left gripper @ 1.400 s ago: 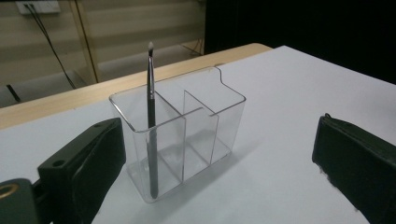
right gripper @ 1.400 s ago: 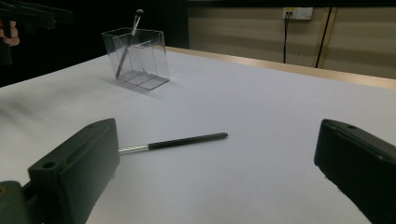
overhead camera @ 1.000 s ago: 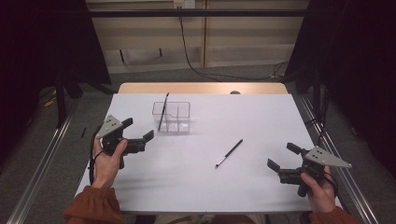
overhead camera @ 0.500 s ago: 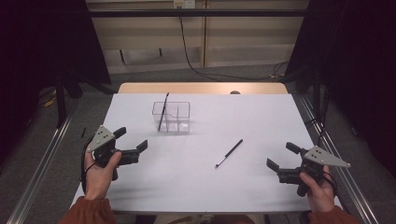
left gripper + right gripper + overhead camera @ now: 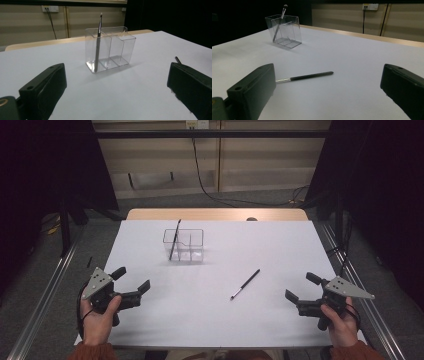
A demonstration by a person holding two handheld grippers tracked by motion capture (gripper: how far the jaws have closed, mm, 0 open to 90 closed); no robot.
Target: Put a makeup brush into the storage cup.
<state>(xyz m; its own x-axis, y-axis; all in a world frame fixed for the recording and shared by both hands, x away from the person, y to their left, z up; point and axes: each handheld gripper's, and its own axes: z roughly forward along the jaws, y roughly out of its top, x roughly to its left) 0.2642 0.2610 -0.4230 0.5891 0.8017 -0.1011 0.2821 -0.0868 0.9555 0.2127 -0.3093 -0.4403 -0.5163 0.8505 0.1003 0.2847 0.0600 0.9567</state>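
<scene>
While the brush [image 5: 245, 284] lies loose, each claw — left [image 5: 131, 280], right [image 5: 301, 286] — gapes wide, empty.

Left claw [image 5: 131, 281]: black body with two blunt, blocky black jaws, topped by a grey three-cornered plate; a black cable loops from it beside the hand. Right claw [image 5: 302, 287]: same build, black with a grey three-cornered plate on top. In the gripper views each jaw appears as a matt black block with rounded edges; a small round hole marks the top of the left-hand jaw. Both forearms wear rust-orange sleeves [image 5: 92, 351].
</scene>
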